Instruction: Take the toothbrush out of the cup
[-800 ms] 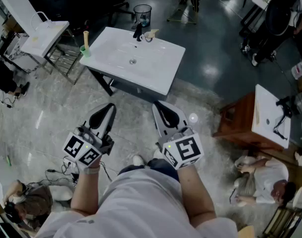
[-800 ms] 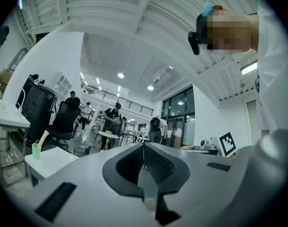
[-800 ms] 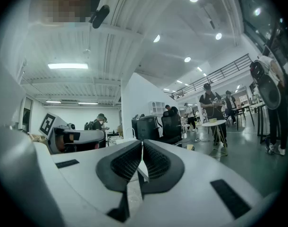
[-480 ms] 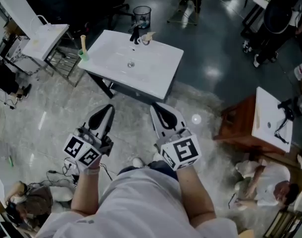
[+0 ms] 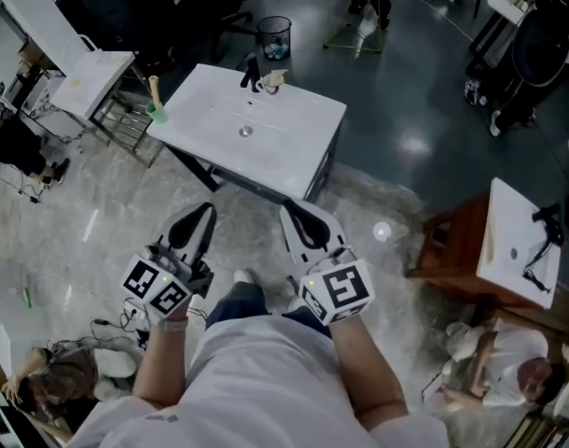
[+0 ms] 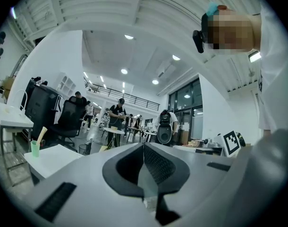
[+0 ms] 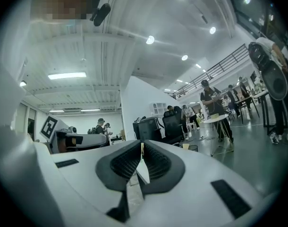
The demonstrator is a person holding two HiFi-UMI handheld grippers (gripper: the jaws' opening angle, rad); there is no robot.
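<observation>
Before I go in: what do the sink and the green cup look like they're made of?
Sink: smooth, evenly white surface, probably glazed ceramic or moulded resin. Green cup: likely plastic, going by its uniform pale green colour, though it is too small to be sure.

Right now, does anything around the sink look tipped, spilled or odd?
Nothing stands out. The cup stands upright on the left corner of the sink with the toothbrush in it; the left gripper and right gripper are shut, empty, short of it.
</observation>
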